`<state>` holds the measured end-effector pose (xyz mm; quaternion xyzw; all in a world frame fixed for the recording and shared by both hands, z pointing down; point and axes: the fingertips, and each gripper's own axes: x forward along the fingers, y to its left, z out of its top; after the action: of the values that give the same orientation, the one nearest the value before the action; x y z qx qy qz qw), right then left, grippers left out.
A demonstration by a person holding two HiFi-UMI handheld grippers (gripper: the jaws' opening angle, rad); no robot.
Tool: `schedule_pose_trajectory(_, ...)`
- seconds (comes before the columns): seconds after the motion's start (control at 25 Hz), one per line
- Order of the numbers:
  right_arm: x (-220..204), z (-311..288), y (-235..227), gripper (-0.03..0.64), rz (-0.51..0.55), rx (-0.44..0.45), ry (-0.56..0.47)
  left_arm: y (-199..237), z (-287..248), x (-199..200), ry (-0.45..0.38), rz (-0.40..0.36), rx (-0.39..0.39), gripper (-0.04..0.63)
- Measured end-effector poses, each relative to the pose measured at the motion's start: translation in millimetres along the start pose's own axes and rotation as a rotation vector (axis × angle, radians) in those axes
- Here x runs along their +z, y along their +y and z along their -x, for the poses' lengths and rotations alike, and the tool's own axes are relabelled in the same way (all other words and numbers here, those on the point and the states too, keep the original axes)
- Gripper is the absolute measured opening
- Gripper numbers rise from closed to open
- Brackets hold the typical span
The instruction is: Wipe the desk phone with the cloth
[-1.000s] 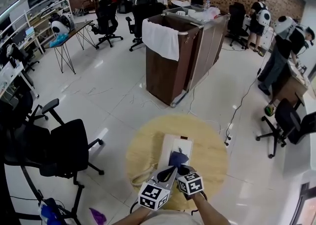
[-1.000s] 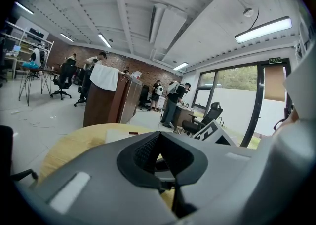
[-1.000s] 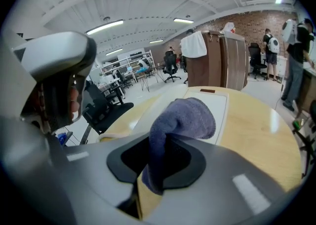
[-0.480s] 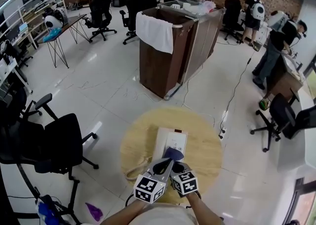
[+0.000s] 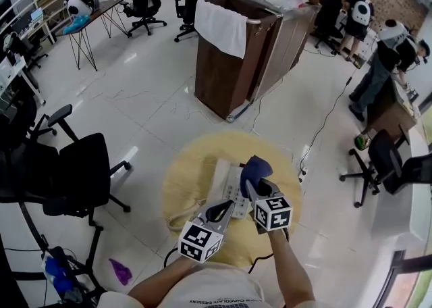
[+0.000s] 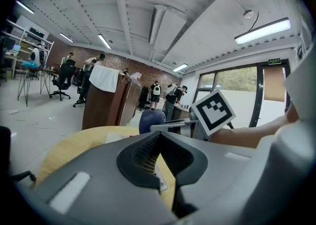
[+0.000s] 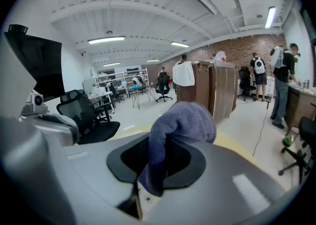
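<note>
and here, right over the white desk phone, holding the right gripper with its jaws pinched tight on a blue cloth. clamping a lower fold of that cloth, with the bunched top bulging up past the fingertips, above the phone's far right corner. in the right gripper view, gripping the fleecy fabric right at the jaw line, with the rest flopping forward over the tips. cannot tell whether touching the phone or just clear of it.

now to the left gripper: hovering at the phone's near end, just left of the right gripper, jaws pressed together at the tips and nothing caught between. through the small gap beneath those tips in the left gripper view, a sliver of the phone's white edge and some yellow wood.

under the phone, a round pale wooden table. off the phone's near left side, curling across the wood, a beige cord. beyond the phone, across white floor tiles, a tall brown cabinet with a white towel draped over its top edge. left of the phone, well apart, a black office chair. far off to the phone's right, a standing person beside a desk.
</note>
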<state>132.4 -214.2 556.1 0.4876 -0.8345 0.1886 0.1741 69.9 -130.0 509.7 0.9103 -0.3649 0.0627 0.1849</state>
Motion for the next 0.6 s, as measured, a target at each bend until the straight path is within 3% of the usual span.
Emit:
schedule_pose_trajectory(0.36, -27.8, -45.5, -33.6, 0.064, -0.06, -0.013, 0.139, 5.4, 5.6, -0.7, 0.004, 0.004, 0.024, -0.008)
schedule_pose_trajectory(0.6, -40.2, -45.5, -27.9, 0.064, -0.11, 0.015, 0.164, 9.9, 4.6, 0.9, 0.0, 0.011, 0.037, -0.008)
